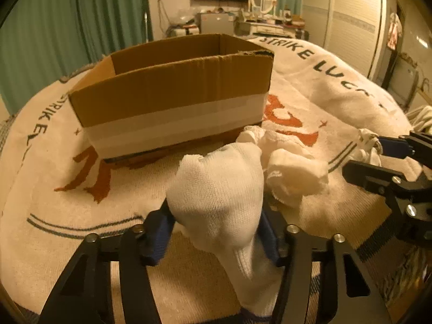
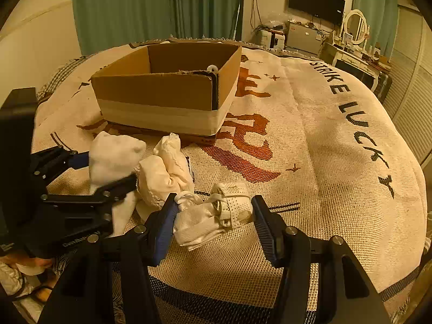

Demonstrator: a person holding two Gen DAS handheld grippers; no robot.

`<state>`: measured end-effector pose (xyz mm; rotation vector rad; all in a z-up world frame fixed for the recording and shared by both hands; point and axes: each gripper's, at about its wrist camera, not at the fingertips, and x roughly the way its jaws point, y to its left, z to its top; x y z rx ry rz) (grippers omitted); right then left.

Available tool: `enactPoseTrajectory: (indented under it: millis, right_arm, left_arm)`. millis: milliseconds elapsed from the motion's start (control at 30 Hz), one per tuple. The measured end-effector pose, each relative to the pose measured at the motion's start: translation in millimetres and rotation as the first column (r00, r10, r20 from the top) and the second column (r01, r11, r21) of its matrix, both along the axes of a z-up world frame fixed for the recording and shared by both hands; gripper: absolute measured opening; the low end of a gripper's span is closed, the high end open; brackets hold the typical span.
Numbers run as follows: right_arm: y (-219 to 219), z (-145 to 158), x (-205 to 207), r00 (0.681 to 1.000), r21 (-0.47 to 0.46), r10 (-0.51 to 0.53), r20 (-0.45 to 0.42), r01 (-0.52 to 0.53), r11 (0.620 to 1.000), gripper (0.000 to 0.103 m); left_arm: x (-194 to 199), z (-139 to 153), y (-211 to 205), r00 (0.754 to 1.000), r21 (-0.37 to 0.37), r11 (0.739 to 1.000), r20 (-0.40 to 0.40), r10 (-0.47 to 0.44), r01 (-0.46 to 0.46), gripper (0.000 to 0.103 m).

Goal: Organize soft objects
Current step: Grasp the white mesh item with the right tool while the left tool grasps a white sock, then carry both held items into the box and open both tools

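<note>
My left gripper [image 1: 214, 213] is shut on a white sock [image 1: 218, 189], held just above the blanket in front of the cardboard box [image 1: 172, 91]. It also shows in the right wrist view [image 2: 108, 167], where the sock [image 2: 113, 156] is pinched. My right gripper [image 2: 214, 210] is open around a rolled cream sock bundle [image 2: 216, 213] lying on the blanket; its left pad touches the bundle, its right pad stands apart. More crumpled white socks [image 1: 291, 172] lie between the grippers, and show in the right wrist view [image 2: 167, 170]. The open box [image 2: 167, 91] holds a small white item.
A white woven blanket [image 2: 324, 162] with red characters and dark lettering covers the bed. Green curtains [image 1: 67, 27] hang behind. A TV [image 2: 316, 1], a vanity mirror and cluttered furniture stand at the far wall. A wardrobe [image 1: 351, 21] is at right.
</note>
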<state>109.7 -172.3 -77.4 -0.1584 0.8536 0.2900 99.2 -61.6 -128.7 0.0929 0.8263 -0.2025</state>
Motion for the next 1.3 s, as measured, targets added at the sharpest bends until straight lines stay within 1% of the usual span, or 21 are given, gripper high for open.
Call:
enactPoseTrajectory:
  millis: [100, 200, 300, 400, 567, 633, 700, 867, 967, 1067, 1133, 1200, 1300]
  right_arm:
    - [1, 5, -7, 1.000, -0.005, -0.004, 0.012, 0.004, 1.000, 0.055]
    - [3, 16, -16, 0.999, -0.010, -0.010, 0.037, 0.011, 1.000, 0.055]
    - [5, 29, -26, 0.998, -0.004, -0.010, 0.066, 0.010, 1.000, 0.055]
    - [8, 44, -38, 0.995, 0.001, -0.007, 0.099, 0.007, 1.000, 0.055]
    - [13, 72, -48, 0.989, 0.027, 0.014, 0.150, -0.019, 0.999, 0.055]
    - [17, 84, -47, 0.985, 0.036, 0.031, 0.172, -0.038, 0.999, 0.055]
    - [22, 97, -42, 0.980, 0.050, 0.049, 0.194, -0.060, 0.997, 0.055]
    - [36, 132, -11, 0.964, 0.089, 0.094, 0.250, -0.120, 0.989, 0.054]
    - [44, 149, 15, 0.955, 0.108, 0.103, 0.279, -0.138, 0.985, 0.054]
    - [54, 163, 51, 0.949, 0.128, 0.105, 0.298, -0.149, 0.981, 0.054]
    - [58, 166, 75, 0.949, 0.156, 0.107, 0.295, -0.158, 0.975, 0.055]
    - [63, 165, 104, 0.949, 0.157, 0.100, 0.298, -0.152, 0.976, 0.055]
    - [71, 153, 152, 0.962, 0.175, 0.095, 0.257, -0.144, 0.974, 0.055]
  left_arm:
    - [-13, 7, 6, 1.000, -0.003, 1.000, 0.019, -0.007, 0.008, 0.049]
    - [-25, 20, 12, 0.999, -0.014, 1.000, 0.048, -0.009, 0.010, 0.048]
    - [-38, 38, 20, 0.997, -0.030, 1.000, 0.075, -0.008, 0.010, 0.048]
    - [-50, 61, 30, 0.993, -0.067, 0.998, 0.116, -0.008, 0.016, 0.048]
    - [-54, 98, 42, 0.985, -0.096, 0.995, 0.174, -0.003, 0.020, 0.048]
    - [-51, 112, 48, 0.981, -0.112, 0.994, 0.193, 0.002, 0.020, 0.048]
    - [-45, 126, 52, 0.977, -0.110, 0.994, 0.214, 0.007, 0.017, 0.048]
    - [-20, 155, 59, 0.961, -0.102, 0.995, 0.275, 0.027, 0.001, 0.048]
    - [6, 167, 61, 0.953, -0.086, 0.996, 0.300, 0.041, -0.015, 0.048]
    - [39, 173, 61, 0.951, -0.086, 0.996, 0.306, 0.048, -0.022, 0.048]
    - [60, 173, 61, 0.949, -0.077, 0.997, 0.313, 0.047, -0.024, 0.048]
    - [86, 170, 61, 0.948, -0.070, 0.997, 0.314, 0.049, -0.029, 0.048]
    - [120, 159, 63, 0.955, -0.060, 0.997, 0.291, 0.054, -0.038, 0.048]
